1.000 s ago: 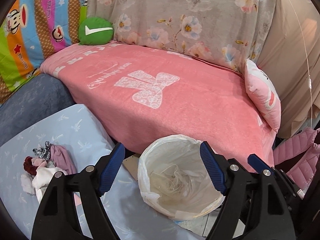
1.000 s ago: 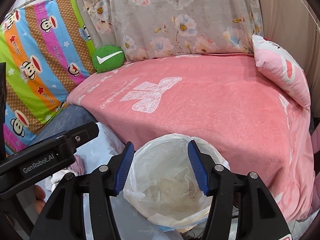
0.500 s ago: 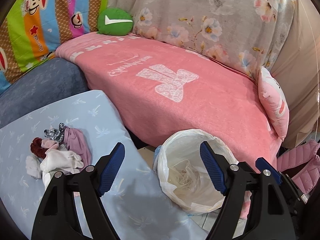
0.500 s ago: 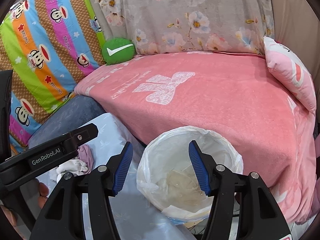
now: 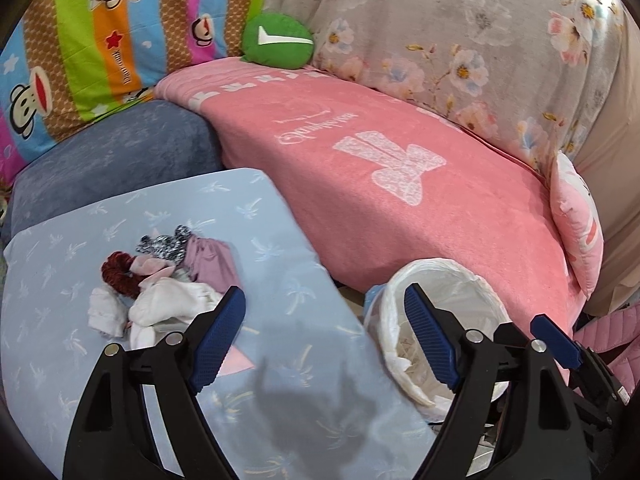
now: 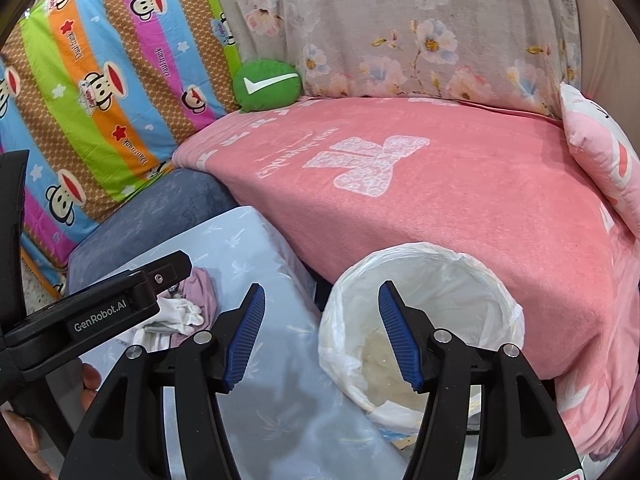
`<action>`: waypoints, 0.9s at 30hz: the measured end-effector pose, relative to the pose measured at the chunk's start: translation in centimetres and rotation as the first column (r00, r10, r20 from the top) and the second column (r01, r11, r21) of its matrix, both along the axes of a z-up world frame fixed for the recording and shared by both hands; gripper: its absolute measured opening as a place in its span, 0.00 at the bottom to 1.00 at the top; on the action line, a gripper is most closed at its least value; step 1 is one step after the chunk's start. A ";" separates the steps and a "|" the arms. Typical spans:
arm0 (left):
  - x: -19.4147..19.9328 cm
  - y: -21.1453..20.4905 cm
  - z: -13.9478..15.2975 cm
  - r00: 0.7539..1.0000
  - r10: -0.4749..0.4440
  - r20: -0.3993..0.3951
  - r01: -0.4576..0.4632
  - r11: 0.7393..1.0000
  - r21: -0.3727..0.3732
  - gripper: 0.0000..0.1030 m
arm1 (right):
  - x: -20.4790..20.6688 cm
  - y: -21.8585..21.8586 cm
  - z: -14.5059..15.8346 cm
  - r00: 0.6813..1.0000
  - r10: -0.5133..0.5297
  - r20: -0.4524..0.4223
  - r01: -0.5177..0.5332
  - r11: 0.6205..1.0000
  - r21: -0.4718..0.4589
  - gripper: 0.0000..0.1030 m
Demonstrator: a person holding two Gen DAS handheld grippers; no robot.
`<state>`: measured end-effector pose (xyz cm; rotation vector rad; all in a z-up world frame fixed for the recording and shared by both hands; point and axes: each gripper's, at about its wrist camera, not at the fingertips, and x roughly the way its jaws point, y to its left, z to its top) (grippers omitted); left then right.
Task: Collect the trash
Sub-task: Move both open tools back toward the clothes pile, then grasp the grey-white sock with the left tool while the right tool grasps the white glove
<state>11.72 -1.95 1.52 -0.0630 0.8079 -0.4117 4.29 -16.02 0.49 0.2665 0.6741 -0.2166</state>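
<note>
The bin [image 6: 424, 320] at near right, tight against the pink blanket [image 5: 400, 184], has a white liner and what looks like a little crumpled waste at its bottom, so some collecting seems done. A pile of rags [image 5: 160, 280] lies on the blue pad [image 5: 280, 360] at near left, not yet taken. The left gripper [image 5: 324, 340] is opening with nothing between its jaws; the right gripper [image 6: 322, 336] is released and empty above the bin's left rim. There is open pad between pile and bin; the pad's right edge nearly meets the bin.
</note>
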 end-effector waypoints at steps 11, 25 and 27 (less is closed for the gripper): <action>1.1 5.7 -1.7 0.993 0.115 -0.026 -0.114 0.993 0.030 0.81 | 2.2 4.9 -1.0 0.995 0.095 -0.031 -0.095 0.995 -0.011 0.60; 4.3 15.8 -6.2 0.931 0.337 -0.140 -0.334 0.941 0.046 0.84 | 7.3 12.8 -3.5 0.967 0.237 -0.095 -0.238 0.971 0.000 0.61; 4.8 16.9 -7.0 0.921 0.358 -0.157 -0.355 0.934 0.048 0.84 | 8.4 14.0 -4.0 0.961 0.258 -0.102 -0.258 0.966 0.010 0.61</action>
